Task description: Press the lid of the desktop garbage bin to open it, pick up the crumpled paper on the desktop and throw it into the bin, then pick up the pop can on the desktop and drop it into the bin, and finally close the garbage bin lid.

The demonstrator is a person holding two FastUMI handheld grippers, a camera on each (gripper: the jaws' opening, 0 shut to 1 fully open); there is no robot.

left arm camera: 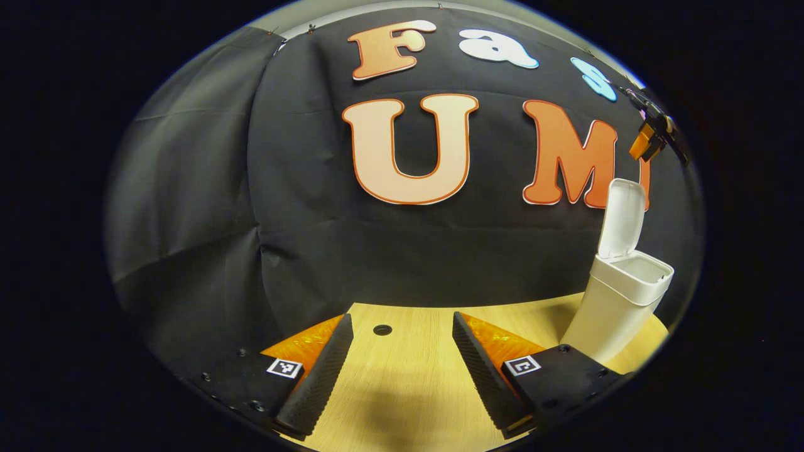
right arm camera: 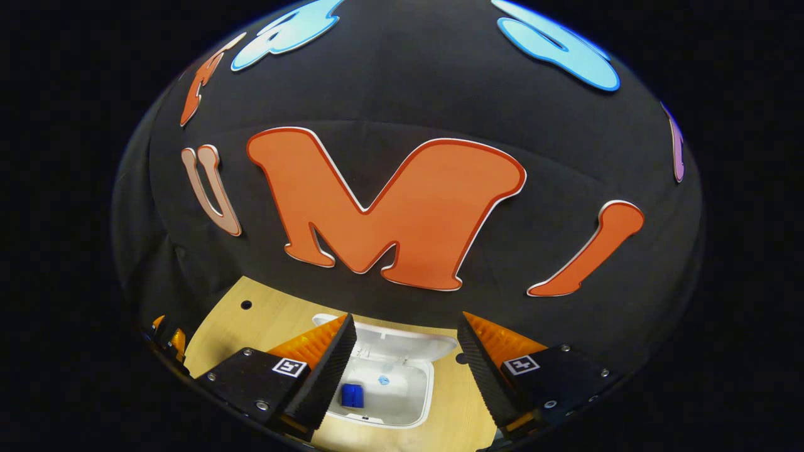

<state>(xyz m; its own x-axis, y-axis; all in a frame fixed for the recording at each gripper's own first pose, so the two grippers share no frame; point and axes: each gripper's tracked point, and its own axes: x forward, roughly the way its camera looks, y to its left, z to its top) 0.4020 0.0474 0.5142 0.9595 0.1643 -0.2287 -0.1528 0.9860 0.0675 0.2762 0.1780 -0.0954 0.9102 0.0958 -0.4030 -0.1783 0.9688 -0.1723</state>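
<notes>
The white desktop bin point(left arm camera: 619, 307) stands at the right of the wooden table, its lid point(left arm camera: 623, 216) swung upright and open. My left gripper point(left arm camera: 402, 317) hovers open over bare table to the bin's left, nothing between its fingers. The right gripper point(left arm camera: 653, 135) hangs high above the bin. In the right gripper view I look down into the open bin point(right arm camera: 429, 389), with its lid point(right arm camera: 408, 339) tipped back toward the wall. A blue can-like object point(right arm camera: 352, 395) lies at the bottom. My right gripper point(right arm camera: 407, 317) is open and empty above the opening.
The black cloth wall rises close behind the table. A small round hole point(left arm camera: 382, 329) sits in the tabletop ahead of the left gripper. The left gripper point(right arm camera: 166, 339) shows at the table's left edge in the right gripper view.
</notes>
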